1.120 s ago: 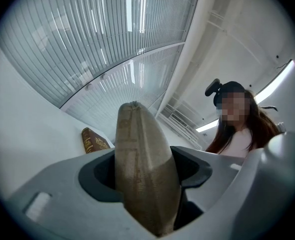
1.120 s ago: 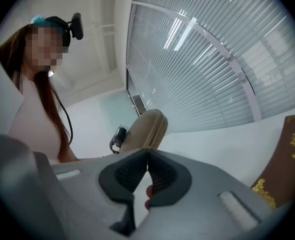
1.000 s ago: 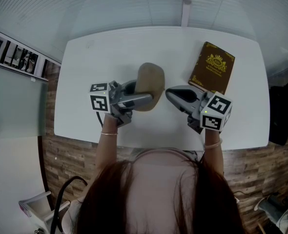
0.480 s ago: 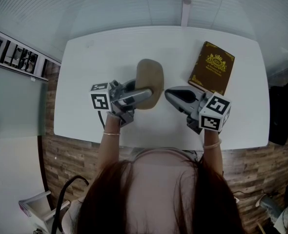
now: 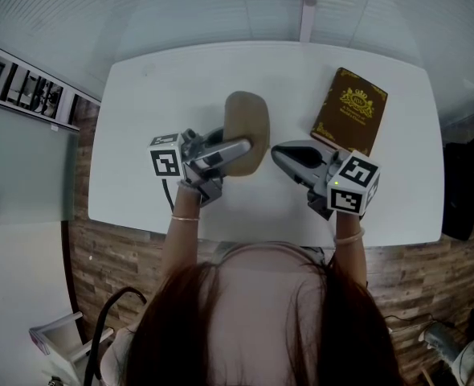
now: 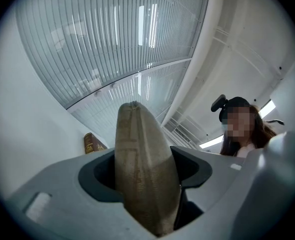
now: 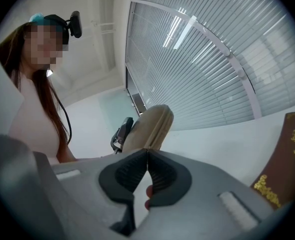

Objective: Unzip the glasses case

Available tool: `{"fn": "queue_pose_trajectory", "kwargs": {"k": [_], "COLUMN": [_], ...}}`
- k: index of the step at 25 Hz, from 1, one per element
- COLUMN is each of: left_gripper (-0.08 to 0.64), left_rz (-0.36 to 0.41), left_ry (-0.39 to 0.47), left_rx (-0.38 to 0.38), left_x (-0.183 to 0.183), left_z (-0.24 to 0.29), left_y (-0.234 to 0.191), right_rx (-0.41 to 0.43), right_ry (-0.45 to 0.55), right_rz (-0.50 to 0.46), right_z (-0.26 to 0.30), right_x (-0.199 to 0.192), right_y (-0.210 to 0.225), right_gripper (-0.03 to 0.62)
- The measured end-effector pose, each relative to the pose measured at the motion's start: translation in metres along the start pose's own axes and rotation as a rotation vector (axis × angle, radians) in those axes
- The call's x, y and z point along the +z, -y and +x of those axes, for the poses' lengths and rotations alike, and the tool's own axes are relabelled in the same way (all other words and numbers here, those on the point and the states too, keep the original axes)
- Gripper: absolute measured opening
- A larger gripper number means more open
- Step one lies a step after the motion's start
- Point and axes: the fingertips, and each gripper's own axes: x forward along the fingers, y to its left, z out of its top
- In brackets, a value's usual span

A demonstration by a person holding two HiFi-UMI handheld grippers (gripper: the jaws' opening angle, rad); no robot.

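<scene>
The left hand-held gripper [image 5: 243, 148] is clamping the near end of a tan, oval fabric glasses case [image 5: 249, 117], its jaws standing wide around the case's thick body. The case is sticking out past the jaws with its seamed edge turned upward, over the middle of the white tabletop [image 5: 157, 95]. Whether the case is resting on the tabletop or being held above it is unclear. The right hand-held gripper [image 5: 276, 153] is pointing at the case's right side, just beside it, with its ribbed pads pressed together. A brown hardcover book with a gold emblem [image 5: 350, 111] is lying toward the far right corner of the tabletop, apart from both grippers.
</scene>
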Motion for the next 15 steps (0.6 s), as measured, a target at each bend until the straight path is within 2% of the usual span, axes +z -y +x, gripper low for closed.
{"fn": "queue_pose_trajectory", "kwargs": {"k": [15], "left_gripper": [0.299], "left_rz": [-0.051], "left_ry": [0.061], "left_rx": [0.041], "left_x": [0.004], "left_z": [-0.001], "left_y": [-0.011], "right_rx": [-0.008], "right_ry": [-0.017], "right_rz": [0.008], "right_z": [0.001], "right_x": [-0.004], "right_y": [0.004], "right_gripper": [0.006]}}
